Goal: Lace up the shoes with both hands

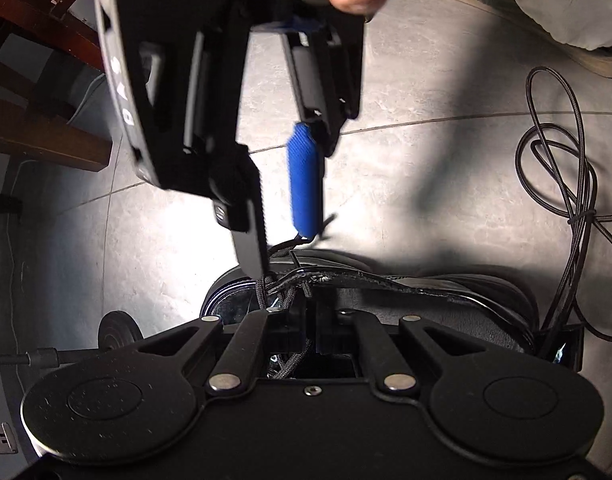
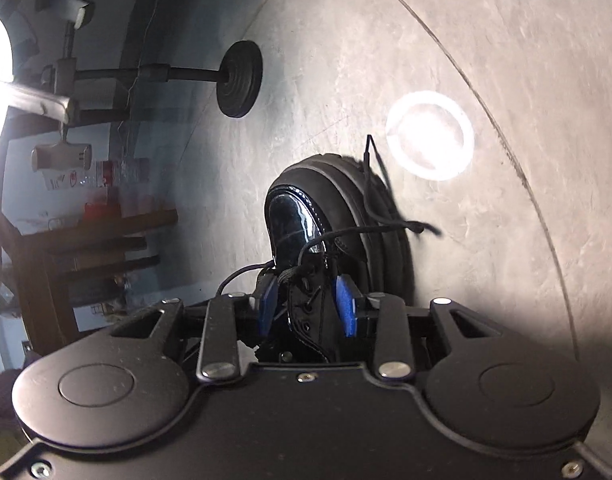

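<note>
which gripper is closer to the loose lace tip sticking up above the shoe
Right gripper: its blue pad sits beside the lace tip; left gripper is farther back, at the shoe's eyelets.

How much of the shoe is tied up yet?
Only the low eyelets of the black shoe look threaded. The right gripper, open, straddles its tongue; the loose lace dangles. The upper eyelets and the bow remain. The left gripper's fingertips are out of view.
</note>
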`<state>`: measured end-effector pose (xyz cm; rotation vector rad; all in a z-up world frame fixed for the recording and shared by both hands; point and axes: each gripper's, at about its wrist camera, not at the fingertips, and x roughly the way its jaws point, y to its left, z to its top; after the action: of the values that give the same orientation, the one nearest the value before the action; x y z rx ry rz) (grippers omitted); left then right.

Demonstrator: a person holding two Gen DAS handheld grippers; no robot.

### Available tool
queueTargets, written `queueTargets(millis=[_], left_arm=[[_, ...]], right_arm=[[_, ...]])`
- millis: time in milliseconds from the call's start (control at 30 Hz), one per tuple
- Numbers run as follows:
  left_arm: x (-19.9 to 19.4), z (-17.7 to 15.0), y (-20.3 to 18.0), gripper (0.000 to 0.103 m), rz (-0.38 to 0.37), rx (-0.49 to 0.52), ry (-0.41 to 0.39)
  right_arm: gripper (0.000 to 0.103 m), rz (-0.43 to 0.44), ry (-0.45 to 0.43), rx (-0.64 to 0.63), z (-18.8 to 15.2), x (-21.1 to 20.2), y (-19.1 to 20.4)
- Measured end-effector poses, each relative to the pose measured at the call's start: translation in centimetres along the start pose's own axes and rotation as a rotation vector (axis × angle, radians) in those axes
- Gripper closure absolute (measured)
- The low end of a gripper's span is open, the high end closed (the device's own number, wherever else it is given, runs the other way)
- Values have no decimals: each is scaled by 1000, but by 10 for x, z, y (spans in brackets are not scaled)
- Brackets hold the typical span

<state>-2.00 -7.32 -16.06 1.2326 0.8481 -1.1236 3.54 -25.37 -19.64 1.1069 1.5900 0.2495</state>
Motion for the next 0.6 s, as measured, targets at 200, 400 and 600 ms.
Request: queueTargets(millis=[200,400,600], left_arm=[[-10,-3,-1,99,2,-5,-1],[-12,-2,2,99,-1,-20,-3],[-14,-3,6,99,-4,-32,-2]], right_arm=[[75,59,16,107,-3,10,-11],[88,107,0,160,-2,7,-19],[101,96,-39,138,-2,0,-20]])
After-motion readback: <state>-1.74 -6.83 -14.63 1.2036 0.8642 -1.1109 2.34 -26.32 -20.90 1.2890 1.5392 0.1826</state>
